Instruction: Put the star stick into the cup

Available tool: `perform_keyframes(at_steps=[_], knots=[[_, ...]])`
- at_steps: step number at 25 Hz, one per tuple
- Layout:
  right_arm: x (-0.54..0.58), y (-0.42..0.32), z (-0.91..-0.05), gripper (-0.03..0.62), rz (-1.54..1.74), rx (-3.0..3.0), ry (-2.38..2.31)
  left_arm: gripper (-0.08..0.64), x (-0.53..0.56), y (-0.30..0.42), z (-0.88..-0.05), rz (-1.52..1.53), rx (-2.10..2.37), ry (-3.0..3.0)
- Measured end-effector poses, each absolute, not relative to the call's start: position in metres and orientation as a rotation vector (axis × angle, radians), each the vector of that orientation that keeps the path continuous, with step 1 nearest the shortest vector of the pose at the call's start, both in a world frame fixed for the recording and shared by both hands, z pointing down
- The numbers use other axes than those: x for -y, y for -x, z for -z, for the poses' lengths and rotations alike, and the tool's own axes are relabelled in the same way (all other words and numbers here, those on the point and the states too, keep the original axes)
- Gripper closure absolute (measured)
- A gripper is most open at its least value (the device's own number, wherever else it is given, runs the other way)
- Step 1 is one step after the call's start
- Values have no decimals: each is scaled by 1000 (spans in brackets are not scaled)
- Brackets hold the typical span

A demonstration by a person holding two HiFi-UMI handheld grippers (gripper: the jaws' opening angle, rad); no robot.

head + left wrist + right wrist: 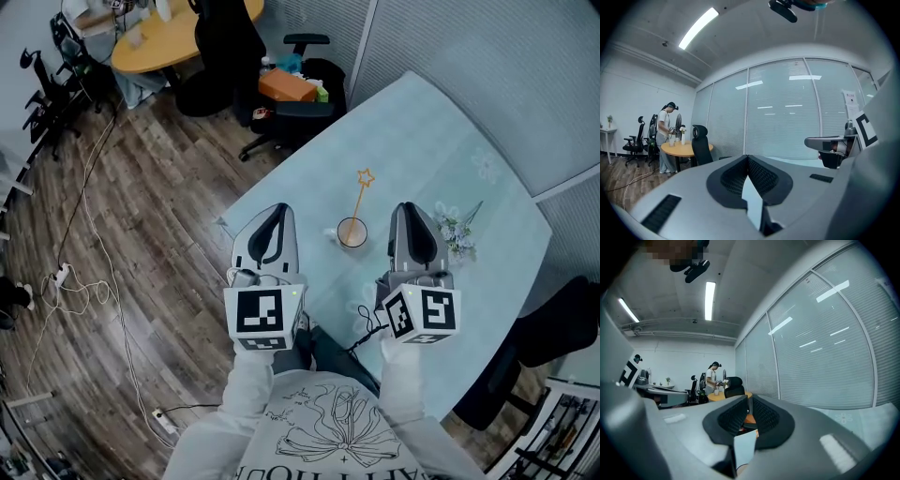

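Both sets of jaws are seen closed on nothing. L hand-held gripper (278,208) and R hand-held gripper (410,206) are held either side of the cup (352,232), not touching it. Star stick (359,200) is stood leaning in the cup on the counter (441,141). Task is judged done, w/ nothing left.
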State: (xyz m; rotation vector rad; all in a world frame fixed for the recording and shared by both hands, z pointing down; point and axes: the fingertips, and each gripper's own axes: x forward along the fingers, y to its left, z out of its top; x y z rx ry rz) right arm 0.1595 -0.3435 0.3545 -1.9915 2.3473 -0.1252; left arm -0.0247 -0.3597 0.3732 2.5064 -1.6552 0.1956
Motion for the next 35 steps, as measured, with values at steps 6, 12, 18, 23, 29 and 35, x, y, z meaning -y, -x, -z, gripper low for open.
perform_keyframes(at_steps=[6,12,18,23,29,35], knots=[[328,-161,-321,561,47,-2326,1968,554,345,24,-337,-128,1691,-2550],[320,-157,-304,561,16,-2317,1946,554,335,28,-313,-87,1726,-2579],[313,-158,-297,570,3,-2315,1929,554,326,27,-302,-66,1745,-2590],[308,-159,-294,574,1,-2309,1927,554,320,28,-297,-53,1756,-2592],[307,-159,-290,575,2,-2311,1921,554,319,28,-293,-53,1763,-2588],[304,-165,-292,575,5,-2314,1918,554,314,22,-294,-57,1767,-2588]])
